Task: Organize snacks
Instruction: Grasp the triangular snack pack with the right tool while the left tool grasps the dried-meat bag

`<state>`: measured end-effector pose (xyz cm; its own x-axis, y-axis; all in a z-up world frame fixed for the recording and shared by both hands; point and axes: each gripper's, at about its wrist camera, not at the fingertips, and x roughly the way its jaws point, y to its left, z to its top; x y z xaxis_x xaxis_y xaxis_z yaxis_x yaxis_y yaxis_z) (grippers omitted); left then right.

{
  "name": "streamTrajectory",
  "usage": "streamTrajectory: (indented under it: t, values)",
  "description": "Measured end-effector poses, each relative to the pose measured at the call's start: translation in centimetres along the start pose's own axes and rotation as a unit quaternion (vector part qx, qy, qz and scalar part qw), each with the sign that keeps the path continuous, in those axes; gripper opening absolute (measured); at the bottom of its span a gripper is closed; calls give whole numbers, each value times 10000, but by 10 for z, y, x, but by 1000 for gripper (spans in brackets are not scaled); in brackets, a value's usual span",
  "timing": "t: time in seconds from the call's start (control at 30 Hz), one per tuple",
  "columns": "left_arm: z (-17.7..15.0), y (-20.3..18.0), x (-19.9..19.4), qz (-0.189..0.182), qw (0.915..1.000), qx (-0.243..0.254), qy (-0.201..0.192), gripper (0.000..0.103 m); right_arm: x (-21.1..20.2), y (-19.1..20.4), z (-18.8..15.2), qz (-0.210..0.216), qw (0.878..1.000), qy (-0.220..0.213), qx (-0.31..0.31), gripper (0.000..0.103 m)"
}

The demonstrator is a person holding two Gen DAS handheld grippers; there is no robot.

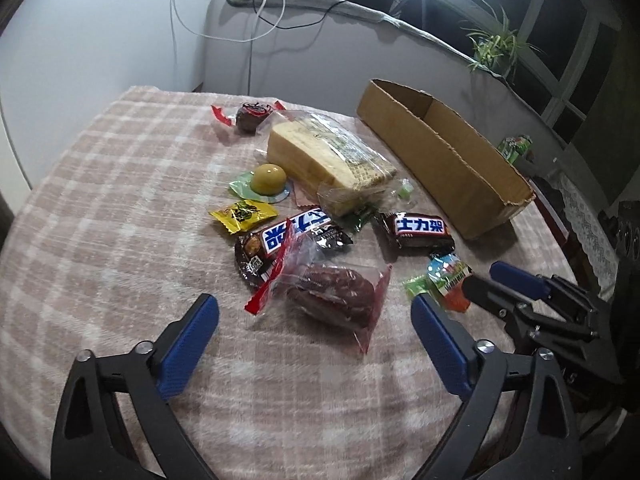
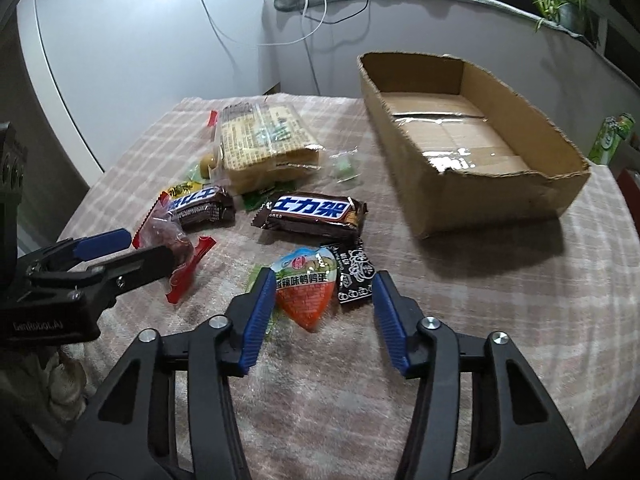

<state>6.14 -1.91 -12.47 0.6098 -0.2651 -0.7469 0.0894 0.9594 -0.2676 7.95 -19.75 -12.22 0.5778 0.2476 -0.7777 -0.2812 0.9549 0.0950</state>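
Note:
Snacks lie scattered on a pink checked cloth (image 1: 120, 200). My left gripper (image 1: 314, 304) is open, its blue pads either side of a clear red-edged bag with a dark pastry (image 1: 332, 296), not touching it. My right gripper (image 2: 322, 280) is open around an orange heart-shaped egg packet (image 2: 306, 296); a black sachet (image 2: 356, 276) lies beside it. Two Snickers bars (image 2: 316, 212) (image 2: 200, 204) and a wafer pack (image 2: 260, 144) lie further back. The empty cardboard box (image 2: 480, 208) stands to the right.
A yellow jelly cup (image 1: 268, 179), a yellow candy (image 1: 244, 214) and a dark round sweet (image 1: 250, 114) lie at the left of the pile. A green carton (image 2: 610, 140) stands beyond the box. The wall, cables and a potted plant (image 1: 496, 46) are behind the table.

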Motion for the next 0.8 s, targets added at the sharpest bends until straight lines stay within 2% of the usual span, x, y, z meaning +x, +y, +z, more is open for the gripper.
streamTrajectory:
  t: [0.37, 0.47, 0.57, 0.7, 0.8]
  values:
    - [4, -1, 17, -77, 9998, -150, 134, 82, 14, 1, 4, 260, 9996, 128, -2, 47]
    - [5, -2, 19, -70, 9998, -144, 106, 80, 14, 4, 5, 308, 9994, 140, -67, 41]
    - [6, -3, 19, -50, 9999, -134, 78, 74, 16, 8, 4, 237, 9994, 170, -164, 38]
    - [5, -3, 19, -14, 10000, -79, 44, 58, 18, 13, 2, 259, 9991, 245, -228, 32]
    - [4, -1, 18, -57, 10000, -74, 35, 57, 17, 13, 1, 252, 9992, 226, -208, 30]
